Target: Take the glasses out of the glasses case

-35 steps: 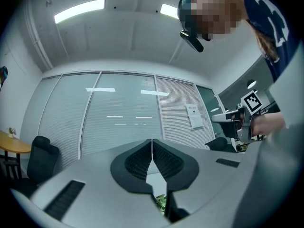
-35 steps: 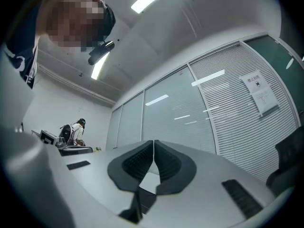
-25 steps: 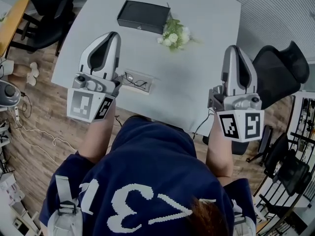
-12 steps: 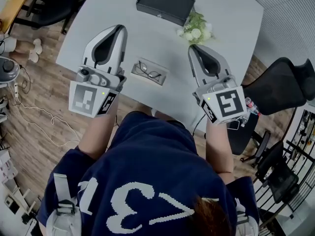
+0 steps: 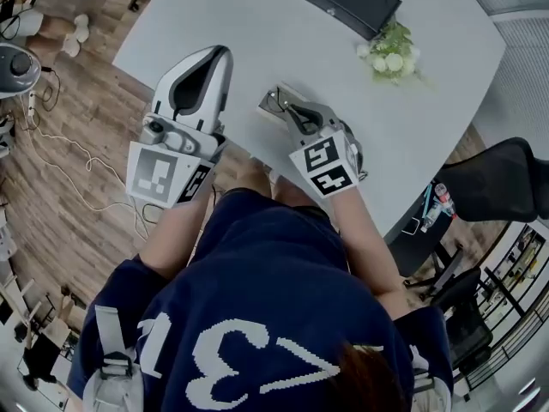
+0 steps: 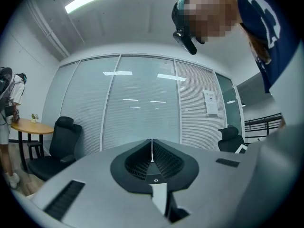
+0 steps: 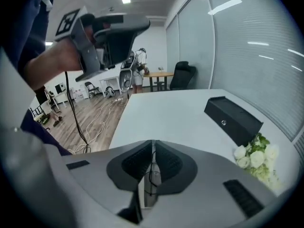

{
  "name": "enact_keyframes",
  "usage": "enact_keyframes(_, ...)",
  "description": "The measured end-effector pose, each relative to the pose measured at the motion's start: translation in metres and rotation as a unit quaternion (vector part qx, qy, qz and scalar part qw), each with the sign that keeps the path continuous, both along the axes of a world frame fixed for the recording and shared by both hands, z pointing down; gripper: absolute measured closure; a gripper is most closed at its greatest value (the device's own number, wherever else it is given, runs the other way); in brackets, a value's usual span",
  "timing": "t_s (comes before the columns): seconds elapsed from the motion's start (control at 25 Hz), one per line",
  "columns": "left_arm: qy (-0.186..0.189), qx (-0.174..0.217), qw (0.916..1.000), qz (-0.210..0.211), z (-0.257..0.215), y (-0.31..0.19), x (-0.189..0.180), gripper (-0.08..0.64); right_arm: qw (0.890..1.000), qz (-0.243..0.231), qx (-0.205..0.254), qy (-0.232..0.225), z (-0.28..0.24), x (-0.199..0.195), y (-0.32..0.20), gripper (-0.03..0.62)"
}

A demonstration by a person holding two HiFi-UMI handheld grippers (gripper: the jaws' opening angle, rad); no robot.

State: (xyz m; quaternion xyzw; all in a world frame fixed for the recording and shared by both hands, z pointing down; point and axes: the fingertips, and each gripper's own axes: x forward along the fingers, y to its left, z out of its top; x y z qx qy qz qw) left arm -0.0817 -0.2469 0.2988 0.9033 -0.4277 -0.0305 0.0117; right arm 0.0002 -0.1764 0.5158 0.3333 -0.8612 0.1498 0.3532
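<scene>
The glasses (image 7: 151, 175) lay in their open glasses case (image 7: 147, 194) near the table's (image 5: 257, 41) front edge, at the middle of the head view, almost covered by the right gripper (image 5: 277, 102). I judged them light and fragile: thin dark wire, lenses that would smear or scratch, arms that would bend under a hard pinch. The bridge or the frame beside a hinge looked like the safest hold, taken gently and lifted straight up so nothing caught on the shallow case wall.

In the right gripper view, that gripper's jaws stood tip to tip with only a slit behind them. The wire frame and the pale case showed through the slit, below the tips, not clamped as far as I could see. It would have to open before it could take anything.

The left gripper (image 5: 218, 52) hung at the left of the head view, off the table's edge and tilted up towards the glass wall. Its jaws were pressed together on nothing.
</scene>
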Motion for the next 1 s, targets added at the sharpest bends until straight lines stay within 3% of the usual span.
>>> enact_keyframes(0.12,-0.009,-0.015,0.9998,-0.012,0.011,0.001,-0.008,0.54,0.999,-0.006,-0.038,0.029,0.038,-0.004,0.006,0.561)
enact_keyframes(0.24,-0.01,-0.025,0.9994,-0.022,0.02,0.003,-0.016,0.54,0.996,-0.003,-0.062,0.057,0.064,-0.002,0.007,0.512)
enact_keyframes(0.64,-0.011,-0.039,0.9983,-0.042,0.032,0.007,-0.027,0.54,0.985,-0.036,-0.089,0.141,0.099,0.008,0.005,0.507)
enact_keyframes(0.72,-0.011,-0.039,0.9982,-0.045,0.032,0.007,-0.027,0.54,0.986,-0.04,-0.086,0.139,0.097,0.01,0.004,0.554)
enact_keyframes(0.84,-0.01,-0.036,0.9982,-0.046,0.03,0.005,-0.028,0.54,0.988,-0.039,-0.078,0.128,0.092,0.013,0.003,0.563)
enact_keyframes(1.0,-0.006,-0.026,0.9986,-0.046,0.019,0.0,-0.04,0.54,0.997,-0.025,-0.046,0.064,0.056,0.001,-0.006,0.563)
